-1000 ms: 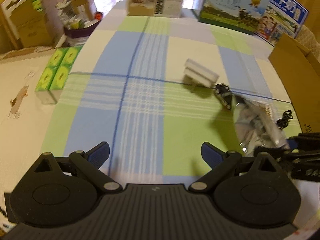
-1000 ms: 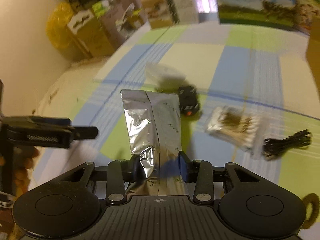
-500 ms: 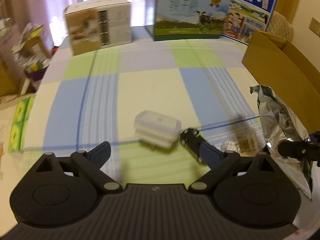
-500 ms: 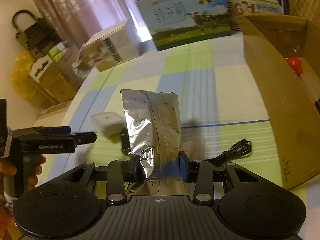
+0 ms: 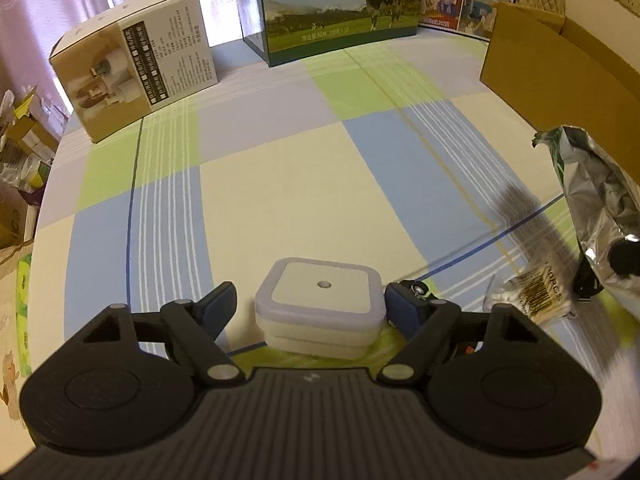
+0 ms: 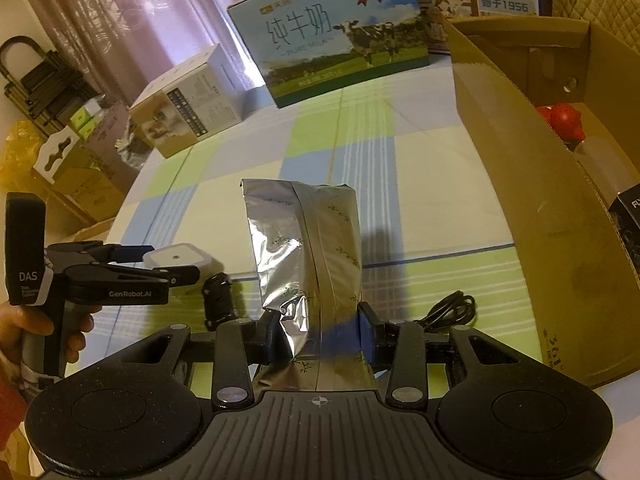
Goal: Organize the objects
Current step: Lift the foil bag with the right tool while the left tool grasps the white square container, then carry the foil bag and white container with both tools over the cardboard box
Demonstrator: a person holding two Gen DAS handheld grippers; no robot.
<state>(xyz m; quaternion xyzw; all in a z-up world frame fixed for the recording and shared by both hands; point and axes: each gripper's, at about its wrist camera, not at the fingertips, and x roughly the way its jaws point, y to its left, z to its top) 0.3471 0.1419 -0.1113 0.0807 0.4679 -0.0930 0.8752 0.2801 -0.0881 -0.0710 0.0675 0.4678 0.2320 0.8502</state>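
A white square plug-in light lies on the checked cloth, and my left gripper stands open around it, one blue pad on each side, the left pad a little apart from it. In the right wrist view the same left gripper flanks the white light. My right gripper is shut on the lower end of a silver foil pouch, held upright above the table. That pouch shows at the right edge of the left wrist view.
An open cardboard box stands to the right, holding a red object. A black cable, a small black device and a cotton swab packet lie nearby. A milk carton and a printed box stand at the back.
My left gripper swung in and came forward until its open fingers flank the white light. My right gripper kept hold of the pouch and turned toward the cardboard box.
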